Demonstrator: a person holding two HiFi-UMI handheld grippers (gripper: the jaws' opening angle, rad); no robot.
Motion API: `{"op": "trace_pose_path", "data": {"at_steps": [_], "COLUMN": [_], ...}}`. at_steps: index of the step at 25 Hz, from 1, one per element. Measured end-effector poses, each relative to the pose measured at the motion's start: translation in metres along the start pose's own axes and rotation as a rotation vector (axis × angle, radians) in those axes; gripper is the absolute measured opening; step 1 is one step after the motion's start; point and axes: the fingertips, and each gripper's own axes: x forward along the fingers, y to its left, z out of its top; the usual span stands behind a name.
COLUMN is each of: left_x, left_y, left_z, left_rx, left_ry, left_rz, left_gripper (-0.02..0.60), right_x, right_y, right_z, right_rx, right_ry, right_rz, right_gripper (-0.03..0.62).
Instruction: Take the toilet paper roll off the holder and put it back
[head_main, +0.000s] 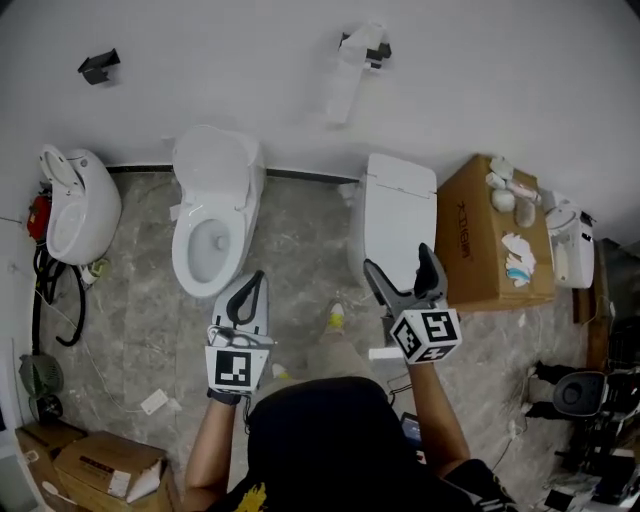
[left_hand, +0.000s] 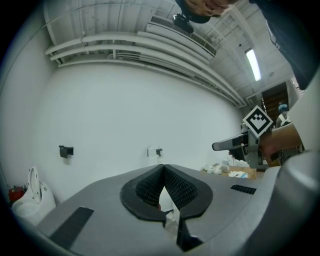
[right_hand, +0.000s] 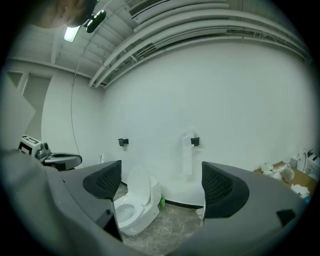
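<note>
A white toilet paper roll (head_main: 343, 75) hangs on a black wall holder (head_main: 366, 46) with a strip of paper trailing down the white wall. Far below it, my left gripper (head_main: 252, 292) is shut with nothing between its jaws. My right gripper (head_main: 400, 262) stands open and empty, in front of the closed toilet. In the right gripper view the roll (right_hand: 188, 150) and its holder (right_hand: 195, 141) show between the spread jaws of the right gripper (right_hand: 161, 176), well out of reach. The left gripper view has the roll (left_hand: 152, 153) small above the shut left gripper (left_hand: 163, 168).
A toilet with its lid up (head_main: 212, 215) stands against the wall, a closed one (head_main: 398, 215) to its right. A cardboard box (head_main: 480, 240) with crumpled paper sits at the right. An empty black holder (head_main: 98, 65) is on the wall at left. Another toilet (head_main: 75, 205) and boxes (head_main: 90, 465) are at left.
</note>
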Motion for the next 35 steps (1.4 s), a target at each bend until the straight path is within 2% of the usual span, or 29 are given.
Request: {"op": "trace_pose_path", "data": {"at_steps": [4,9,16,21,25,28,35], "left_x": [0.054,0.133,0.236,0.293,0.318,0.327,0.359], "left_y": [0.003,0.004,-0.001,-0.009,-0.007,-0.002,0.035], "left_z": [0.003,0.015,0.022,0.028,0.026,0.029,0.022], "left_rx": [0.006,0.016,0.065,0.07,0.089,0.089,0.072], "left_ry": [0.014,0.015,0.054,0.063,0.099,0.095,0.095], "left_rz": [0.01,0.064,0.14,0.191,0.217,0.239,0.253], "left_gripper": [0.017,0.017,0.017,0.018,0.018,0.018,0.018], "right_x": [0.042,0.099,0.164,0.201,0.231,0.251,0.297], "right_y": [-0.049,-0.117,-0.203,-0.259,-0.278,-0.281,-0.275], "right_z": [0.014,0.028,0.043,0.046,0.046,0.043,0.053], "right_rx": [0.018,0.036,0.021,0.057,0.083,0.094,0.09], "right_ry": [-0.012,-0.031,-0.031,-0.027,-0.027,-0.022,-0.033], "right_rz": [-0.007,0.01,0.072,0.099,0.132,0.155,0.166], "right_gripper": [0.494,0.529,0.532,0.532,0.532,0.531,0.531]}}
